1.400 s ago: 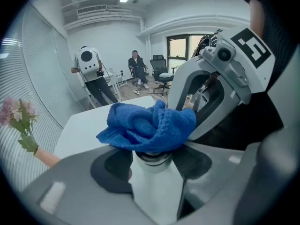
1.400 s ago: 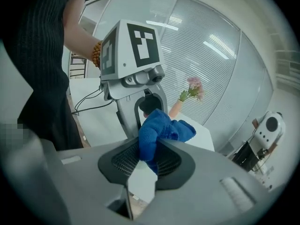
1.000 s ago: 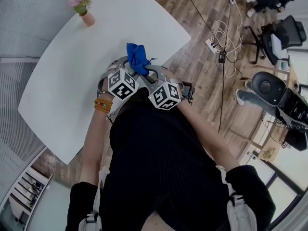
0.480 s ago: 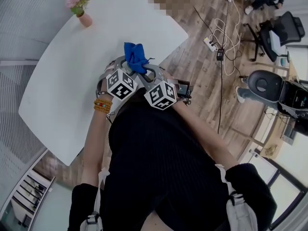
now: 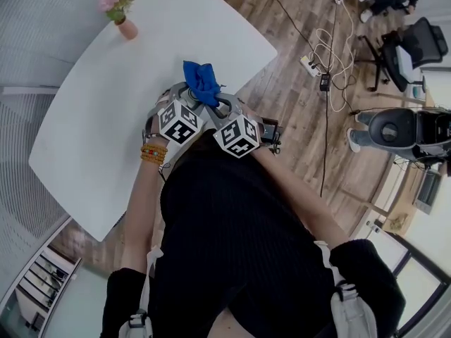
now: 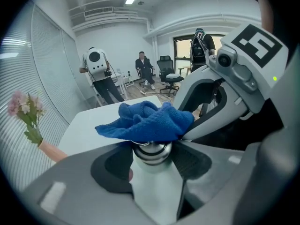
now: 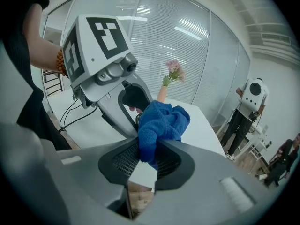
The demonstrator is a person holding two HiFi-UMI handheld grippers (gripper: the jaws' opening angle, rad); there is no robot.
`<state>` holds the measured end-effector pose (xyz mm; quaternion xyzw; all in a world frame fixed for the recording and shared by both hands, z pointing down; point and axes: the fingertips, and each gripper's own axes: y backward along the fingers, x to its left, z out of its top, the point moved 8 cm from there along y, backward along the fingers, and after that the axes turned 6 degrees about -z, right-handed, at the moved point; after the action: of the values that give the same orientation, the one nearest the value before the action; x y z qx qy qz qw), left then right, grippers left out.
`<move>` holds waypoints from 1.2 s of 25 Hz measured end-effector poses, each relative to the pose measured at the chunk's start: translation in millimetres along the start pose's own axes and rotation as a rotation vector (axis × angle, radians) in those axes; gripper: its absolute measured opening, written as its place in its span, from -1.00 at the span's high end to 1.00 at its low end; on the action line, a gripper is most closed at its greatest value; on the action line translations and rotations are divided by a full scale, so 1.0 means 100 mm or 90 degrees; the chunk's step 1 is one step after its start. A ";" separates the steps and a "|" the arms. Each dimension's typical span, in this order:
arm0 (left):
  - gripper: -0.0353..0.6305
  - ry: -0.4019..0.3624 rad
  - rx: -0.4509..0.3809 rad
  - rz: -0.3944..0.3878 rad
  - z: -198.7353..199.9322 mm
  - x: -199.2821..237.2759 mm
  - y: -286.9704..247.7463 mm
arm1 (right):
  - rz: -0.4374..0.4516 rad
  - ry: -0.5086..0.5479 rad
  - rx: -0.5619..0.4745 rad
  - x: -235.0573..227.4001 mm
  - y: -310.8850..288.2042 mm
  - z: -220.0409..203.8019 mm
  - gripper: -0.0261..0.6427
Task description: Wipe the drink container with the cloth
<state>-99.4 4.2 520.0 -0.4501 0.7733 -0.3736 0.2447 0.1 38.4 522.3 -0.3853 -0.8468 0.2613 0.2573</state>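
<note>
A pale drink container with a steel neck stands upright between the jaws of my left gripper, which is shut on it. A blue cloth lies bunched over the container's top. My right gripper is shut on a fold of the cloth and holds it against the container. In the head view both grippers sit side by side over the table's near edge, left gripper and right gripper, with the cloth between their tips. The container is hidden there.
The white table carries a small pink vase of flowers at its far corner. Cables and a power strip lie on the wooden floor to the right, by office chairs. People stand at the back of the room.
Both grippers stay together over the table's edge with only small shifts; the right gripper's cube has edged slightly left and the cloth stays on the container's top.
</note>
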 end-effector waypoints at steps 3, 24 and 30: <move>0.08 0.003 0.007 -0.005 0.00 0.01 -0.03 | 0.019 -0.014 0.021 0.00 -0.09 -0.09 0.62; 0.00 0.026 0.035 -0.024 -0.07 0.04 -0.16 | 0.090 -0.068 0.143 -0.03 -0.47 -0.39 0.61; -0.01 0.014 0.046 -0.023 -0.09 0.06 -0.19 | 0.138 -0.063 0.210 0.08 -0.64 -0.49 0.60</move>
<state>-99.1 -3.6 540.0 -0.4505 0.7537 -0.4105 0.2459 -6.2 20.3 601.3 -0.4134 -0.7578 0.4413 0.2454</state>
